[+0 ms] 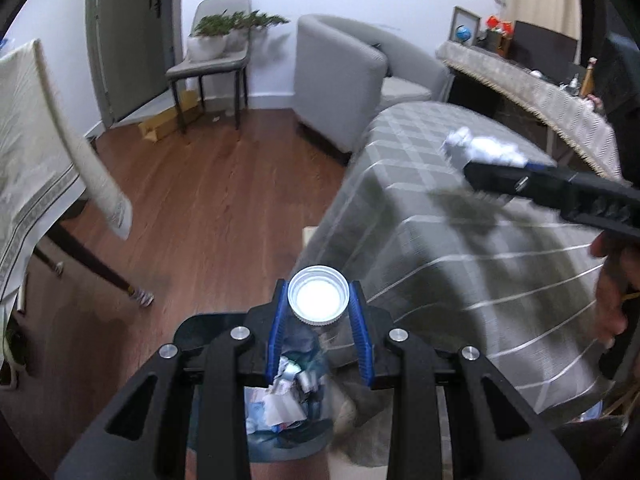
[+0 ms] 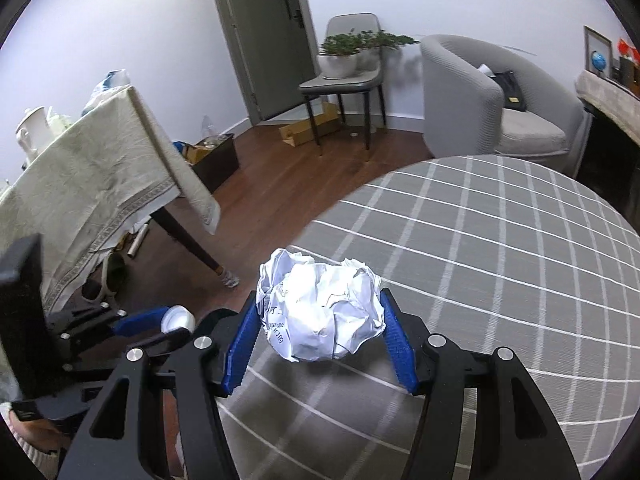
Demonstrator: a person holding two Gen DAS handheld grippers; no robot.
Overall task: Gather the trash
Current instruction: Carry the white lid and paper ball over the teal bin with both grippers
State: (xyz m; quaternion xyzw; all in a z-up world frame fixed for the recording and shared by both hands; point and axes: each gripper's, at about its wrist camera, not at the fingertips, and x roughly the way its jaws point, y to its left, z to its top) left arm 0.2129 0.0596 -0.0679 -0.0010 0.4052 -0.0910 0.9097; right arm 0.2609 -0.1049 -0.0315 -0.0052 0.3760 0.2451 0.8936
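blue pads of the left gripper (image 1: 319,300) are clamped on the neck of a clear bottle (image 1: 308,344), just under its white cap (image 1: 319,294); the bottle hangs down from the grip, its long axis pointing toward the floor. below it a bin (image 1: 280,420) holding scraps of paper and wrappers is seen through the plastic, so the bottle is judged to be almost straight above the drop point. one crumpled paper ball (image 2: 320,312) is squeezed between the pads of the right gripper (image 2: 318,336) and carried over the checked tablecloth (image 2: 500,240), clear of the cloth. from that ball the bin lies to the left and lower, past the table edge, with the left gripper nearer to it. counted: one bottle, one cap, one paper ball, one bin, two grippers.
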